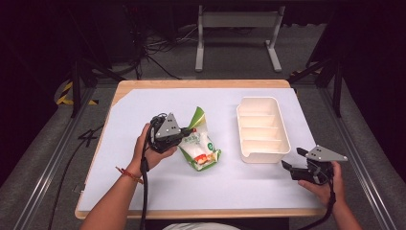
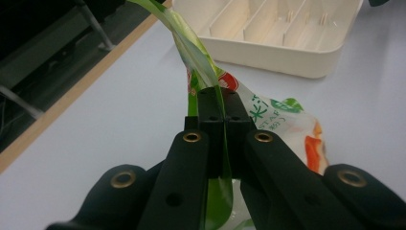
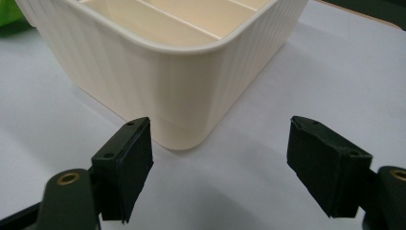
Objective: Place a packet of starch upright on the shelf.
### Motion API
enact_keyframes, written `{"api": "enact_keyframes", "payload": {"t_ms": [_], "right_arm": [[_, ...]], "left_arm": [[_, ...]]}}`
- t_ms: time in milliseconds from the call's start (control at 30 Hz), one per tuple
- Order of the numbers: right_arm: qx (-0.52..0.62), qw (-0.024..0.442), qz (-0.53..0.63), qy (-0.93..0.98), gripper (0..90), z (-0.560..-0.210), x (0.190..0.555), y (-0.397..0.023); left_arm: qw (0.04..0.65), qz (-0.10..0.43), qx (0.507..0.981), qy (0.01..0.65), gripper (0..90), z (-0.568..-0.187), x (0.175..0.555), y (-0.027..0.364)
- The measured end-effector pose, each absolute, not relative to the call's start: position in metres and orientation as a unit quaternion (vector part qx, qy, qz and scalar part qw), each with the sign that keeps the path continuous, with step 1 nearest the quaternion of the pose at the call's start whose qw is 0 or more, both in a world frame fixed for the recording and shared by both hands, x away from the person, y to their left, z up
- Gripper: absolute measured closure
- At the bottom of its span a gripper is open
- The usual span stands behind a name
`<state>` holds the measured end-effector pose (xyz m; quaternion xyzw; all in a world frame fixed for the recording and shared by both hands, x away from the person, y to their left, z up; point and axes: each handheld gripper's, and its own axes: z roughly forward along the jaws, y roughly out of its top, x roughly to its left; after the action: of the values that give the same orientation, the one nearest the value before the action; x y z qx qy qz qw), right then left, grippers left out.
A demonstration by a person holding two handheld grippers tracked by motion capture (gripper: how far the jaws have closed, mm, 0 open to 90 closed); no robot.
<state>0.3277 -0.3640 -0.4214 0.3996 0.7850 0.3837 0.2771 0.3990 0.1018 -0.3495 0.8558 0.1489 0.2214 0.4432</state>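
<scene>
Left gripper (image 2: 216, 112) has its jaws pinching the green edge of a snack pouch (image 1: 200, 146), which lies on the bench (image 1: 158, 191) left of the cream divided tray (image 1: 262, 128); an edge grip suits thin film. Right gripper (image 3: 220, 163) waits with jaws spread at the tray's near corner, probably to steady it.

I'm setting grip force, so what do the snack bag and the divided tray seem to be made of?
Bag: thin glossy plastic film, judging by its creases, sheen and printed face; the left gripper pinches its edge flat. Tray: rigid cream plastic, probably moulded, with a matte ribbed wall and rounded rim.
</scene>
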Motion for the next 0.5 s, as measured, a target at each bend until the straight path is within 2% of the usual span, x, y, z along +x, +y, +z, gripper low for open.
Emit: {"api": "enact_keyframes", "payload": {"t_ms": [200, 500], "right_arm": [[0.401, 0.277, 0.383, 0.784, 23.5, -0.422, 0.328, -0.364], [0.402, 0.276, 0.384, 0.784, 23.5, -0.422, 0.328, -0.365]], "left_arm": [[0.442, 0.241, 0.853, 0.138, 89.7, -0.343, 0.397, 0.097], [0.469, 0.240, 0.841, 0.122, 89.7, -0.326, 0.402, 0.087]]}}
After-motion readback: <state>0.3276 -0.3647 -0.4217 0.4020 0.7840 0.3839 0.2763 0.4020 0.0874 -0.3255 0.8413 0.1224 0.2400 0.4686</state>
